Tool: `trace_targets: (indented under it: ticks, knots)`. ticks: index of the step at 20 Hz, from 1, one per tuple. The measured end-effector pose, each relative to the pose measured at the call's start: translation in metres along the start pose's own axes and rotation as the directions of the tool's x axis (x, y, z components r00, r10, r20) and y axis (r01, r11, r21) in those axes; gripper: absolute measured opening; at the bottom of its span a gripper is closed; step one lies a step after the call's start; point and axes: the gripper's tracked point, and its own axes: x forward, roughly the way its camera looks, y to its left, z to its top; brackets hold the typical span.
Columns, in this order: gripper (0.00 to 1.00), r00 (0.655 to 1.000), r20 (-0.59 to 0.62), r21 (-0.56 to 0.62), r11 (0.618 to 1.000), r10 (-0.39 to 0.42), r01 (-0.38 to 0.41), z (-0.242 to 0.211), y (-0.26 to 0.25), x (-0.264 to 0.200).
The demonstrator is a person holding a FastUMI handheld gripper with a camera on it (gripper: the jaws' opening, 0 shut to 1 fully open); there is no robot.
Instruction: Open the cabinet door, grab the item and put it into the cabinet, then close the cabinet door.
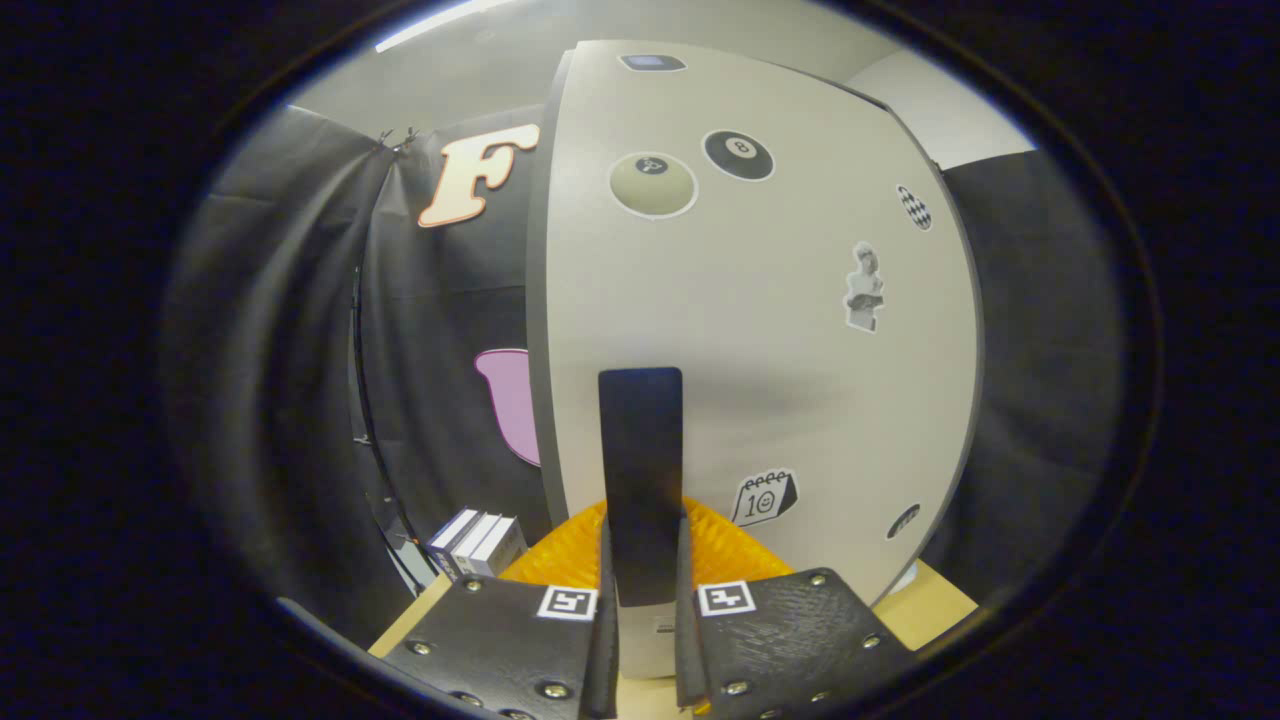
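The white cabinet door [760, 330], dotted with stickers, stands upright close in front of me. Its black vertical handle [640, 450] runs down between my fingers. My gripper [643, 545] is shut on the handle, one finger pressing each side of its lower part. The door's dark left edge [537, 300] faces me; I cannot tell whether the door is ajar. Left of the cabinet, a small stack of white and dark boxes [478, 543] rests on the wooden table [935, 605].
Black cloth walls close in on the left [300, 350] and right [1040, 380] of the cabinet. A thin cable [362, 420] hangs down the left cloth, near the boxes. The table shows pale wood on both sides of my fingers.
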Motion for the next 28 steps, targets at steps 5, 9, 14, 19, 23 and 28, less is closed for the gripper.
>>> trace_targets:
  ticks: [5,9,14,19,23,28]
  knots:
    - [0.22,1.000,-0.012,0.012,1.000,-0.027,0.027,0.001,-0.013,-0.036]
    - [0.22,0.999,-0.013,0.026,0.999,-0.038,0.038,-0.001,-0.033,-0.072]
    - [0.22,0.997,-0.015,0.037,0.997,-0.074,0.074,-0.003,-0.081,-0.133]
    - [0.22,0.993,-0.016,0.037,0.992,-0.120,0.120,-0.001,-0.128,-0.179]
    - [0.22,0.986,-0.023,0.032,0.985,-0.167,0.167,-0.001,-0.167,-0.206]
    - [0.21,0.975,-0.010,0.012,0.975,-0.223,0.223,0.001,-0.224,-0.231]
